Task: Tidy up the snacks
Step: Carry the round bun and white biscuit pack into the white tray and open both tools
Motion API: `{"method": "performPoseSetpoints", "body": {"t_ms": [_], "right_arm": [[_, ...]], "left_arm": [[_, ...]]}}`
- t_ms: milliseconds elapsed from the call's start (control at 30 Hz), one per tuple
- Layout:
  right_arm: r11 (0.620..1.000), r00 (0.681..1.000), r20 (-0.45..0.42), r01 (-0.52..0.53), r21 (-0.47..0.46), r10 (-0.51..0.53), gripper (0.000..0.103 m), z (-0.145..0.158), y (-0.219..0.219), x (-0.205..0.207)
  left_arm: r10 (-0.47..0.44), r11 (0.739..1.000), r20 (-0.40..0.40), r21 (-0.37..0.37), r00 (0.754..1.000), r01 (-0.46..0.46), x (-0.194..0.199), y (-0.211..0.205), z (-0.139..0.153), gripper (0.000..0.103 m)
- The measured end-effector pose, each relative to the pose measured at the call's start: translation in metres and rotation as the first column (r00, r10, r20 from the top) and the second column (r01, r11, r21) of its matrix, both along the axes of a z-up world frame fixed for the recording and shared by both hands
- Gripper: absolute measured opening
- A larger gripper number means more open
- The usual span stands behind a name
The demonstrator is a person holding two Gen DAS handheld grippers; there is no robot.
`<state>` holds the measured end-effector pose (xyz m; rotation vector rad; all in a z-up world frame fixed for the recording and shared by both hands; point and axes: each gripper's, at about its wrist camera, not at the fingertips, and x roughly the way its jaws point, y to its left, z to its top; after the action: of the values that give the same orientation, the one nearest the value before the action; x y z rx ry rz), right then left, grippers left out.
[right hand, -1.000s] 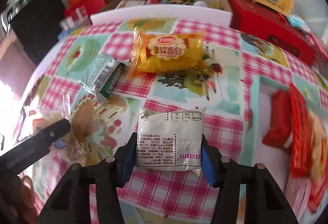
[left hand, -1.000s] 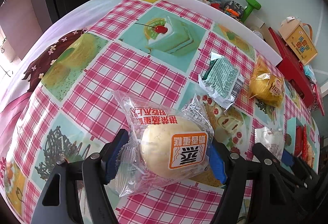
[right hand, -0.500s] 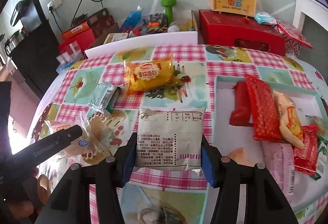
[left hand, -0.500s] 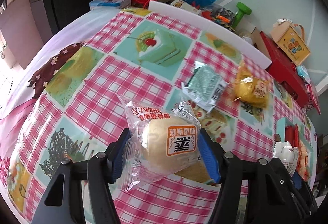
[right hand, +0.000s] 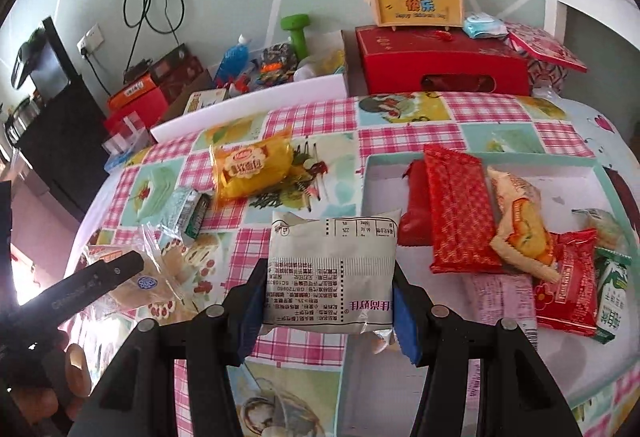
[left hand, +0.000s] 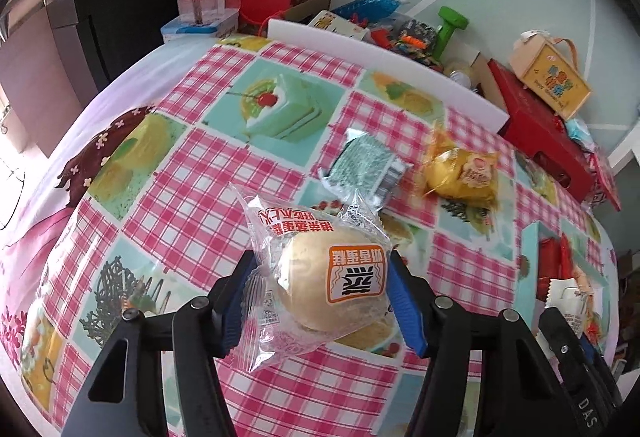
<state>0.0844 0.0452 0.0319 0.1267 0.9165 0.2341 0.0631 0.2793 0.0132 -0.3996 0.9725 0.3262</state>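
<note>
Two snacks are up off the table: left gripper is clamped on a round bun in clear wrap, right gripper pinches a white flat packet by its side edges, just left of the white tray where several packets already lie. Both look light and squashy w/ slick film (bun prob. dents easily), so hold at the midsection, gentle squeeze. Packet's long axis runs front-to-back along the fingers, print upside-down; bun's label also reads upside-down, loose crimped end pointing away.
</note>
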Motion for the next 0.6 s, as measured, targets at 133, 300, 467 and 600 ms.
{"method": "performPoseSetpoints", "body": {"t_ms": [133, 300, 467, 600], "right_arm": [[0.999, 0.999, 0.025, 0.027, 0.025, -0.027, 0.058, 0.008, -0.013, -0.002], [0.995, 0.993, 0.052, 0.103, 0.012, -0.104, 0.058, 0.015, -0.046, -0.002], [0.976, 0.974, 0.057, 0.218, 0.015, -0.218, 0.058, 0.017, -0.089, -0.003], [0.949, 0.947, 0.064, 0.314, 0.005, -0.314, 0.058, 0.019, -0.127, -0.006]], "left_arm": [[-0.026, 1.000, 0.040, -0.012, 0.999, 0.027, -0.001, -0.008, 0.013, 0.064], [-0.070, 0.998, 0.092, 0.004, 0.993, 0.070, 0.000, -0.026, 0.030, 0.064], [-0.137, 0.991, 0.118, 0.009, 0.983, 0.137, 0.005, -0.052, 0.040, 0.064], [-0.213, 0.977, 0.129, 0.008, 0.969, 0.214, 0.009, -0.080, 0.043, 0.064]]}}
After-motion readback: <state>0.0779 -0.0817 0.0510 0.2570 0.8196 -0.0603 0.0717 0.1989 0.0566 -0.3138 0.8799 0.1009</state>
